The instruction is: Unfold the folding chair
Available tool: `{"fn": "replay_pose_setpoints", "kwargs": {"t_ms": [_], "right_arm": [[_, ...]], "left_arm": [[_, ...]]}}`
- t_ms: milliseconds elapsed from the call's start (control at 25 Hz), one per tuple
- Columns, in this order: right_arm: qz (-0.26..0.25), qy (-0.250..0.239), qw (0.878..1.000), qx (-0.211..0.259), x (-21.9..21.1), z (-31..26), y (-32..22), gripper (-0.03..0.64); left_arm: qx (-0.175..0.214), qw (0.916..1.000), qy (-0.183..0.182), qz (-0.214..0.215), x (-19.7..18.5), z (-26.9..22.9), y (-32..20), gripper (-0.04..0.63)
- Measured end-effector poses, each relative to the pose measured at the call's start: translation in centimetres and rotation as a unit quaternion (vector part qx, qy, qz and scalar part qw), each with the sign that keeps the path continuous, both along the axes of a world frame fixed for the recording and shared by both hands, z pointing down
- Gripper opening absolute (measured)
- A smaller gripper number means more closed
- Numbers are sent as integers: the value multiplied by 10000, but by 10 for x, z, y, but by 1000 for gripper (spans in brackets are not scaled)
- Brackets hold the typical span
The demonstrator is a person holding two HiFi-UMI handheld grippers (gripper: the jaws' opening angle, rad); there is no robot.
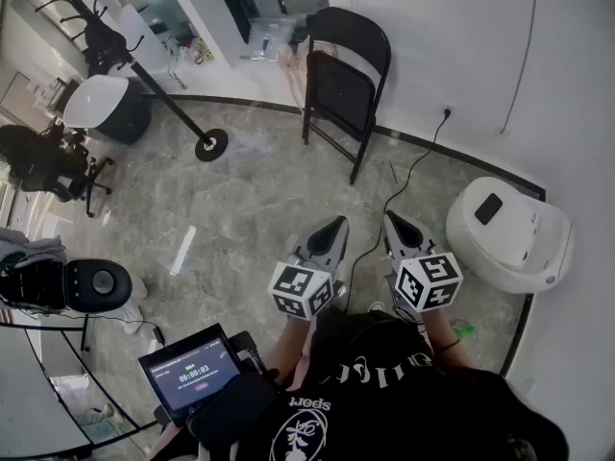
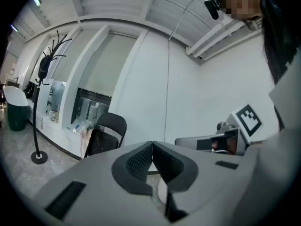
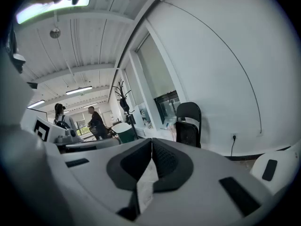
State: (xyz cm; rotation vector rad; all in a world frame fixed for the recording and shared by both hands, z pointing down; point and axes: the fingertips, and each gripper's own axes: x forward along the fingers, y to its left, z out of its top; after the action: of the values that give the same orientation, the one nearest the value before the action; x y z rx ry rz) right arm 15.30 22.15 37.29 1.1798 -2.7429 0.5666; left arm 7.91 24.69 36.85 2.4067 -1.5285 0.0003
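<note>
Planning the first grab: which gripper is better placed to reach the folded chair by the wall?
Left, slightly. Both grippers are shut, empty and well short of the folding chair; the left gripper sits more directly in front of it than the right gripper.

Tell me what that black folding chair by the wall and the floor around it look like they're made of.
The folding chair has thin black tube legs and frame, probably painted metal; its back and seat panels are smooth matte black, metal or vinyl padding, hard to tell. The floor is grey with pale veining and a soft sheen, so polished stone or marble-look tile.
</note>
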Motion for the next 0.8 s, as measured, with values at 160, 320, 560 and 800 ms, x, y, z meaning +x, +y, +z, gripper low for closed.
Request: {"fn": "replay_pose_setpoints", "kwargs": {"t_ms": [160,320,560,800], "right_arm": [[-71,-6,10000,-36,8,4,2,15],[-142,6,9999,-58,21,8,7,15],[-88,-21,9998,-200,45,19,7,15],[-17,-55,9994,-345,52,23,-1,15]], "left_arm": [[-12,10000,-7,-2,11,2,1,5],[-22,10000,43,-30,27,5,4,5],[-123,9999,20,-17,45,14,5,5],[-265,9995,63,-134,36,16,-4,5]]}}
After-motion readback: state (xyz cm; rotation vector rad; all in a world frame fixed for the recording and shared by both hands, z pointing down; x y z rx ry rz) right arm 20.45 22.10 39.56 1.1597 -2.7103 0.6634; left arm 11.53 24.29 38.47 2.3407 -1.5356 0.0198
